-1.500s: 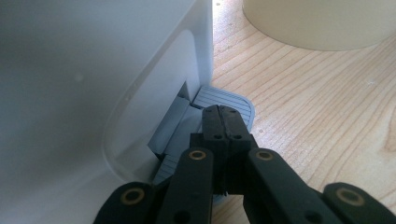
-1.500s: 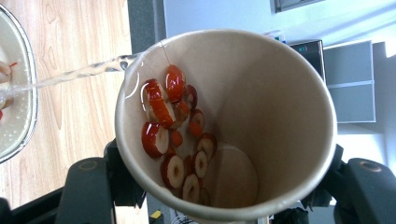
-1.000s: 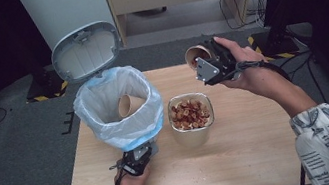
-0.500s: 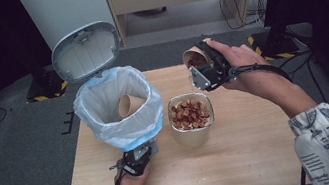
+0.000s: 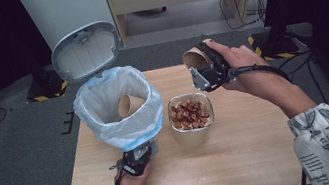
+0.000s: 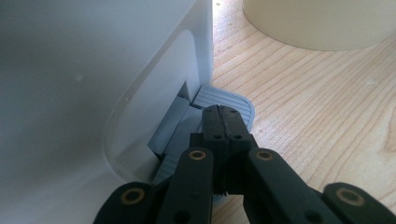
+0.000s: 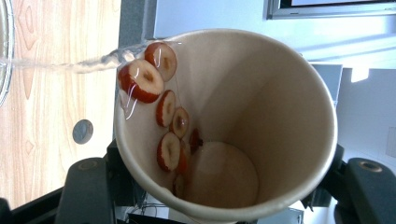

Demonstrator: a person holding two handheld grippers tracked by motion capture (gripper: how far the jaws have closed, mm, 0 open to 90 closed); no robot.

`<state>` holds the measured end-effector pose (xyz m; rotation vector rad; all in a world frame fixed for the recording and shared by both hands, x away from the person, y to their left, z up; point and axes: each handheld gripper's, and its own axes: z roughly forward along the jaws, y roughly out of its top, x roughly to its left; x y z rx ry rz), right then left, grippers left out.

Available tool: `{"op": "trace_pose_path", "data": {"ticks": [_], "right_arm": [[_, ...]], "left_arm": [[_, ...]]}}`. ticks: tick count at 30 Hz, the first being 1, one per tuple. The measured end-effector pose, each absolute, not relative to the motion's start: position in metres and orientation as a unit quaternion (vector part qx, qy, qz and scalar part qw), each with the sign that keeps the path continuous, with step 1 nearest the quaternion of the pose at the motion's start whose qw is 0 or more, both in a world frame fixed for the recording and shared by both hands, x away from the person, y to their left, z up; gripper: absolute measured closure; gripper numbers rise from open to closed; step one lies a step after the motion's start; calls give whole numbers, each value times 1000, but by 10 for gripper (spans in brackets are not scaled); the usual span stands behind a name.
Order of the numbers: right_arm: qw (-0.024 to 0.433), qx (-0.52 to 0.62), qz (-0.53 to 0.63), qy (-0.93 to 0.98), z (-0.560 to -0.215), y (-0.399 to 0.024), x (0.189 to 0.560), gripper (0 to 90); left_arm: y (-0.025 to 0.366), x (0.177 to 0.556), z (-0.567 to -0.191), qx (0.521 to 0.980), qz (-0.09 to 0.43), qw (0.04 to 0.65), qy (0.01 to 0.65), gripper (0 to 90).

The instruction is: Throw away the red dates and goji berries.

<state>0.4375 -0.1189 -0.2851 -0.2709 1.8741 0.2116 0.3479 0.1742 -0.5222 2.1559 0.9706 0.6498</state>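
A: Far left, on the table (image 5: 259, 157): white pedal bin (image 5: 108, 132) with pale blue liner, lid (image 5: 86, 52) tipped up and back. Why open?

B: Held so by the left gripper (image 6: 223, 122). Jaws clenched on nothing, tips set down on the grey pedal (image 6: 226, 99) at the bin's foot. Used as a pressing finger rather than a clamp, presumably to leave the mouth ready for waste.

A: Inside the liner?

B: A discarded cup (image 5: 129, 106), leaning against the side.

A: Centre?

B: Clear bowl (image 5: 194, 137) just beside the bin, heaped with red-rimmed fruit slices (image 5: 189, 113). Placed near both the bin and the pouring hand, apparently as the receiving vessel.

A: Right of that?

B: Right gripper (image 5: 206, 67), raised above and behind the bowl, jaws clasped round the base of a paper cup (image 7: 261, 107). Cup tipped over hard, mouth toward the bowl side. Seen along the jaws: thin stream of water (image 7: 70, 65) leaving the low lip, two slices riding at the rim, more of them clinging to the inner wall.

A: Landing point of the stream?

B: Hard to confirm; cut off at the frame edge, near a glassy rim that is possibly the bowl's. Judged a pour into the bowl, with the emptied cup likely bound for the open bin.
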Motion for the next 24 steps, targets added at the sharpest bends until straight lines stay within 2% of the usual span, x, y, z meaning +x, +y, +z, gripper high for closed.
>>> {"op": "trace_pose_path", "data": {"ticks": [20,24], "right_arm": [[583,-118,92,799,-283,-118,436,328],[595,-141,60,789,-287,-113,433,328]], "left_arm": [[174,348,-522,827,249,338,375,897],[174,348,-522,827,249,338,374,897]]}}
